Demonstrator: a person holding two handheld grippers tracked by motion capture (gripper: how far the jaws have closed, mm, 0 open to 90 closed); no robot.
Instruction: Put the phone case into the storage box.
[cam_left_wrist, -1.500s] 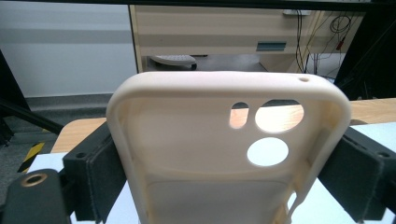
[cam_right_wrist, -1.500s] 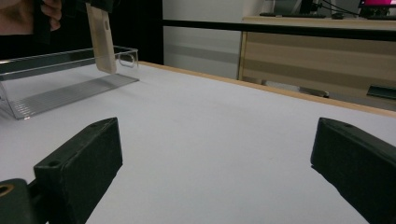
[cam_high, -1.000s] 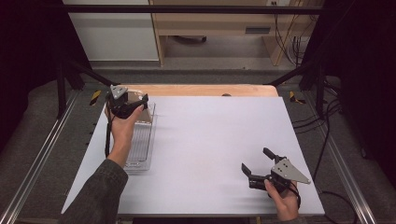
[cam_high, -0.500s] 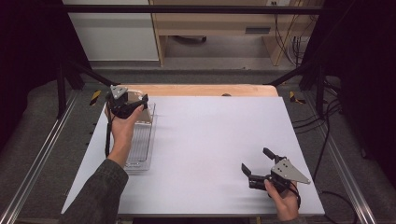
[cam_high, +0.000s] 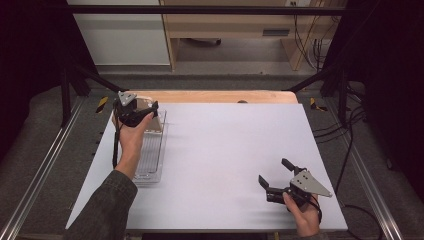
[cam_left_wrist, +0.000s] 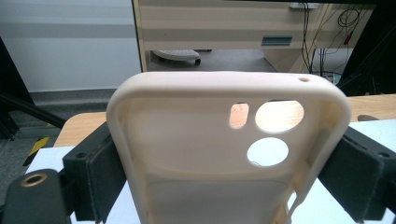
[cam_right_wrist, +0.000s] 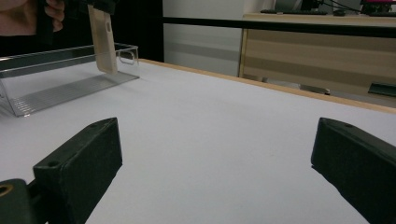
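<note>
A cream phone case (cam_left_wrist: 201, 154) with camera cut-outs stands upright between the two black jaws of my left gripper (cam_left_wrist: 226, 175), which is shut on its sides. From above, the left gripper (cam_high: 142, 112) holds the case (cam_high: 154, 121) over the far end of a clear plastic tray (cam_high: 150, 160) at the table's left. The right gripper view has the case (cam_right_wrist: 103, 39) hanging just above the tray (cam_right_wrist: 60, 93), and I cannot tell whether they touch. My right gripper (cam_high: 274, 171) rests low at the front right, open, with nothing between its jaws (cam_right_wrist: 215, 158).
The white tabletop (cam_high: 230, 145) stretches between the two grippers. A wooden strip (cam_high: 215, 96) runs along the table's far edge. Metal rails (cam_high: 35, 175) flank both sides. Desks and cables (cam_high: 310, 45) stand beyond the table.
</note>
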